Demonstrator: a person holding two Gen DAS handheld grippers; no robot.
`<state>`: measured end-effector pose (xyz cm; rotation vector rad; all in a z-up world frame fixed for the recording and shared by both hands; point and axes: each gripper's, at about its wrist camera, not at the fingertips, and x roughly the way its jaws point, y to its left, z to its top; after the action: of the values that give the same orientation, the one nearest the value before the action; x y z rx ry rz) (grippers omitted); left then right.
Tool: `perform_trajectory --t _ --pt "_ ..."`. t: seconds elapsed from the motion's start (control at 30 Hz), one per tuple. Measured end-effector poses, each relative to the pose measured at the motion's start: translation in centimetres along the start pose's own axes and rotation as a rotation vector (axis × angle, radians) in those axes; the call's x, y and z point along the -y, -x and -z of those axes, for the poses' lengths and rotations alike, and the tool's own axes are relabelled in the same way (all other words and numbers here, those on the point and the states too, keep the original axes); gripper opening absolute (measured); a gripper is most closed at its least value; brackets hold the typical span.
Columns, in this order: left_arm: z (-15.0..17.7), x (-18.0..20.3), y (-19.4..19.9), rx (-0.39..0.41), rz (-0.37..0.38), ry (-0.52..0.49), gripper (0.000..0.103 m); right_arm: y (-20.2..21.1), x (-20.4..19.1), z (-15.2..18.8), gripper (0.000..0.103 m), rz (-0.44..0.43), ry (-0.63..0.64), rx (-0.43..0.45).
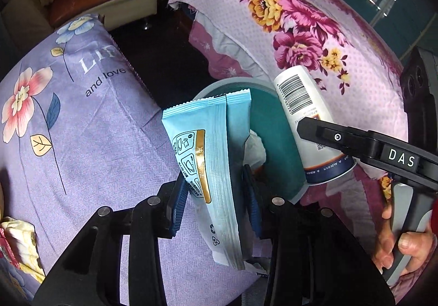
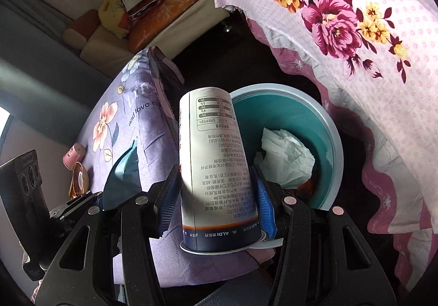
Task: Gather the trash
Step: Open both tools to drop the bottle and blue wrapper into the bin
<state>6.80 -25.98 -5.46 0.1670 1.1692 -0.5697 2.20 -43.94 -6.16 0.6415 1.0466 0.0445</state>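
left tool: clamped on sachet, long axis toward 12
right tool: clamped on cup
bin: 1 o'clock of the cup, near

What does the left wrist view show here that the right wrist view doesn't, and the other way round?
Only the left wrist view: the barcode on the cup and the hand holding the right gripper. Only the right wrist view: the cup's printed nutrition table, plus a pink cup lying on the lilac sheet. Both: the teal bin with crumpled tissue inside, and the blue sachet in the left gripper.
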Motion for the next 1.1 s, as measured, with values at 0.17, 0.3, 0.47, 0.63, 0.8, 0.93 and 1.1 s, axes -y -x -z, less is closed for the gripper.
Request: perform_trajectory --t 0.17,0.3,0.47,0.63,0.8,0.93,1.1 --pt "-0.7 1.1 -1.4 -0.022 -0.008 -0.016 0.041 0.0 1.7 -0.2 0.049 0.006 -0.027 -0.001" --pt "-1.0 1.7 -2.2 -0.033 -0.010 -0.024 0.042 0.1 2.6 -0.3 0.049 0.014 -0.037 -0.003" --pt "-1.4 2.0 -2.6 -0.035 -0.012 -0.035 0.046 0.2 3.1 -0.4 0.049 0.025 -0.046 -0.001" --pt "-1.6 2.2 -2.3 -0.011 -0.042 -0.045 0.069 0.2 3.2 -0.6 0.049 0.039 -0.042 -0.005" --pt "-1.6 1.8 -1.8 0.003 -0.057 -0.037 0.082 0.1 2.6 -0.5 0.049 0.048 -0.029 -0.012" --pt "-1.2 1.2 -1.4 0.011 -0.058 -0.021 0.088 -0.2 2.0 -0.6 0.049 0.060 -0.013 -0.016" --pt "-1.0 0.3 -0.9 0.021 -0.050 0.007 0.088 -0.5 1.2 -0.6 0.049 0.071 0.005 -0.025"
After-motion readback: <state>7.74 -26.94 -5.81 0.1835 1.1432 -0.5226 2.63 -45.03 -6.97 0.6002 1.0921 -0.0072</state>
